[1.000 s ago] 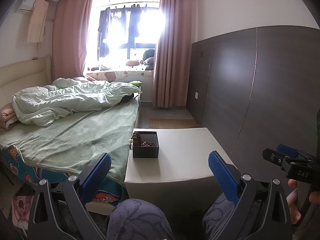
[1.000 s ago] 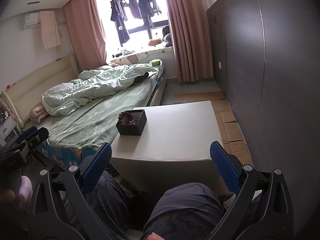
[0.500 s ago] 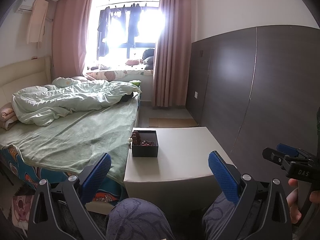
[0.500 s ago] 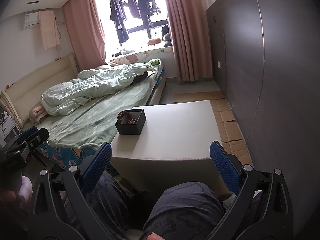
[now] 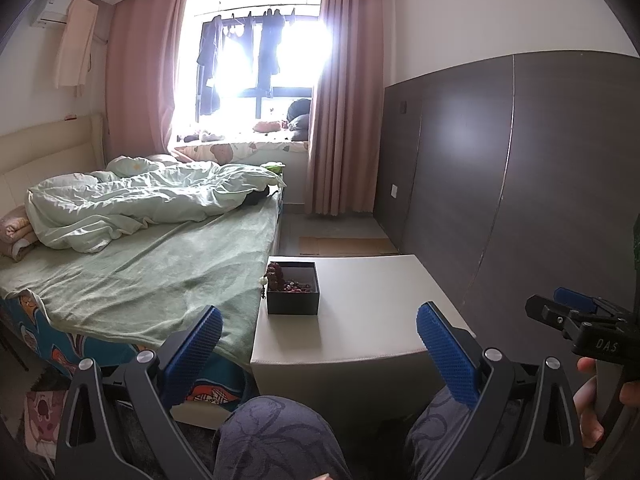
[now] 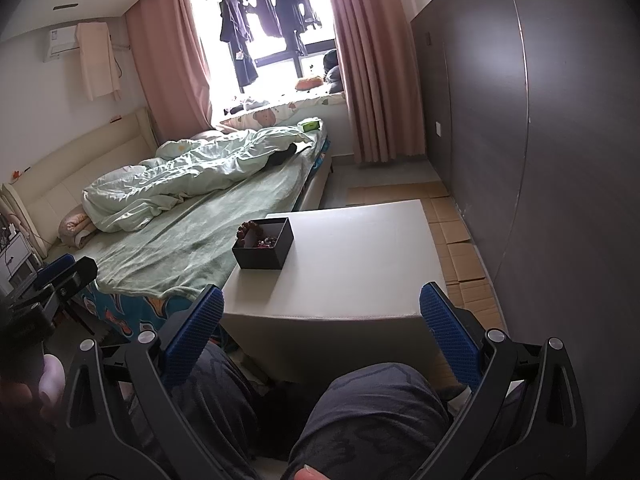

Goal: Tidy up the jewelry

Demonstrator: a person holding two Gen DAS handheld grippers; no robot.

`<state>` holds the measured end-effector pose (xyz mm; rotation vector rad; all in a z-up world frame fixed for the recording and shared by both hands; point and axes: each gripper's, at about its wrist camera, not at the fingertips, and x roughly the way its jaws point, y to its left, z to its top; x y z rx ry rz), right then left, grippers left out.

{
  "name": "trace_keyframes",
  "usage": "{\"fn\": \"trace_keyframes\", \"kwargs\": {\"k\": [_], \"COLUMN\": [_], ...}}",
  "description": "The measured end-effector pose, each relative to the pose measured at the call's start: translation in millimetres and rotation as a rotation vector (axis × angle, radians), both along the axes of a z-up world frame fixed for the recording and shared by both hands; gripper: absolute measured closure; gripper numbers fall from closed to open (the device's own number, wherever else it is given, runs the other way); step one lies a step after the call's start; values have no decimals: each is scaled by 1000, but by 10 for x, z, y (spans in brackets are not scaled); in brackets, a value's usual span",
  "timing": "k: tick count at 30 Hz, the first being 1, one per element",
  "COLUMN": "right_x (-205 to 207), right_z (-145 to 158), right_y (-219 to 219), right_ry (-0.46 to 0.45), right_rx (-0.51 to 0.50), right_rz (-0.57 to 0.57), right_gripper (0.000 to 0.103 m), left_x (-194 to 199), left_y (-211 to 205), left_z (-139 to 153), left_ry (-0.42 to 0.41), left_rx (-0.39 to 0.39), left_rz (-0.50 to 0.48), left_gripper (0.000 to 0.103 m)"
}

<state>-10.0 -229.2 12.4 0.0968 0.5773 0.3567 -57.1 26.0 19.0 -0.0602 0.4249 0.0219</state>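
A small black box (image 5: 293, 294) (image 6: 262, 249) stands at the left edge of a white low table (image 5: 368, 316) (image 6: 352, 264), with dark red beaded jewelry (image 5: 280, 278) (image 6: 256, 236) inside and a strand hanging over its left rim. My left gripper (image 5: 318, 340) is held open above the person's knees, well short of the table, with nothing between its blue pads. My right gripper (image 6: 320, 320) is open and empty too, equally far back. Each gripper shows at the edge of the other's view.
A bed (image 5: 140, 272) with a green sheet and rumpled duvet butts against the table's left side. A dark panelled wall (image 5: 520, 180) runs along the right. Flattened cardboard (image 6: 452, 236) lies on the floor. The person's knees (image 6: 360, 408) fill the foreground.
Both views have shifted only slightly; the box and table sit a little lower and nearer in frame. Both grippers stay open and empty.
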Motion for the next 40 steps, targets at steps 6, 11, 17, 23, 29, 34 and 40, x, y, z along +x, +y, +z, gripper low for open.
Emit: {"fn": "trace_keyframes", "kwargs": {"k": [6,11,17,23,29,34,40], "right_x": [-2,-1,0,10,14,7,10], "right_z": [-4,-9,-1,-6,-18,-32,-65], "right_y": [8,7,28,56,77,86,98], "right_ry": [1,2,6,12,17,18,26], "right_rx": [-3,-3,-6,-7,-6,-7,-7], "right_rz": [0,0,0,2,-1,1,-1], "right_gripper": [5,5,5,5,5,5,5], "left_x": [-1,11,18,28,34,62,73], "left_y": [9,26,27,32,51,55,58], "left_z": [-9,-19,-28,-49,-51,-69,-93], "left_ry": [1,6,9,12,8,24,34], "left_rx": [-2,-13,-21,-20,-11,-16,-21], "left_rz": [6,14,9,20,46,39,33], "left_gripper": [8,8,8,8,8,8,8]}}
